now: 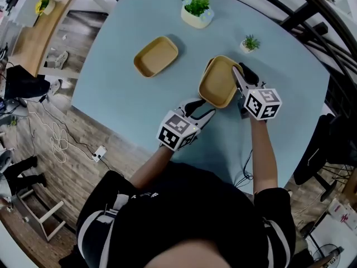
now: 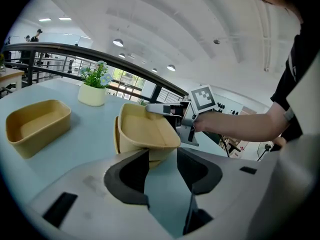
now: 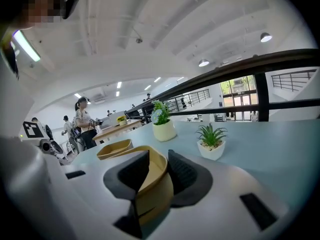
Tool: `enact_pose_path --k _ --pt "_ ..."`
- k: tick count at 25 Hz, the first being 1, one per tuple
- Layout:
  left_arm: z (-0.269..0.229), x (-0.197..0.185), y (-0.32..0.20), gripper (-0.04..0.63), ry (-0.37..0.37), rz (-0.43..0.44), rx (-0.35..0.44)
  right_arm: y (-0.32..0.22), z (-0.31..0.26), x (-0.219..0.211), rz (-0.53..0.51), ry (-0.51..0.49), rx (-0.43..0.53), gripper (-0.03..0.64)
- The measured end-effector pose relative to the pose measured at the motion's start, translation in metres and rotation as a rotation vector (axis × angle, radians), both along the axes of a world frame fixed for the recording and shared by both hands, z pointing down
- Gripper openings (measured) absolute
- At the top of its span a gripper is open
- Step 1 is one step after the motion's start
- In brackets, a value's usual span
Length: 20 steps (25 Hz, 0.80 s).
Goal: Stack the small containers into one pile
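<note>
Your right gripper is clamped on the thin wall of a tan container. One dark ribbed pad sits inside the rim and the other presses the outside, with the wall pinched between them. The container is a shallow, rounded-rectangle tub with a matte, fibre-like surface and a rolled lip. You hold it tilted, its open side towards the left, over the near right part of the pale blue table.

In the left gripper view a second tan edge shows just behind the tub's left side. It cannot be told whether that is another tub nested against it.

Your left gripper sits just near of the held tub with its jaws spread wide. Only bare tabletop shows between the two black pads, so it grips nothing. The tub's lower corner lies just past its fingertips.

A second container of the same shape and colour rests flat and upright on the table to the far left, well apart from the held one.

At the far edge stands a cream pot with green leaves and pale blue flowers. To its right is a small white pot with a spiky green plant. Each gripper carries a cube with black-and-white square markers.
</note>
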State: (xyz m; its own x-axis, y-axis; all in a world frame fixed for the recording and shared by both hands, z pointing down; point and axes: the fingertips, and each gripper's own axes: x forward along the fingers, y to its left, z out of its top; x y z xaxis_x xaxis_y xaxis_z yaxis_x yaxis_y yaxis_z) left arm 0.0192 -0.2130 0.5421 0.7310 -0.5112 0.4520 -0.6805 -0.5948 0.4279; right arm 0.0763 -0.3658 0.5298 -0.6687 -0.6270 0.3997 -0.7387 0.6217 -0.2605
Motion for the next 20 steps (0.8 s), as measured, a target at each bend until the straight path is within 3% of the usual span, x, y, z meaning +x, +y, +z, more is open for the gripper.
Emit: enact_pose_path --k 12,20 --pt "0.003 0.013 0.004 0.176 0.008 0.043 -0.018 -0.012 0.008 -0.014 -0.076 0.022 0.027 0.112" --pt "0.008 0.012 0.005 0.176 0.020 0.054 -0.048 -0.012 0.019 -0.013 -0.068 0.048 0.019 0.114"
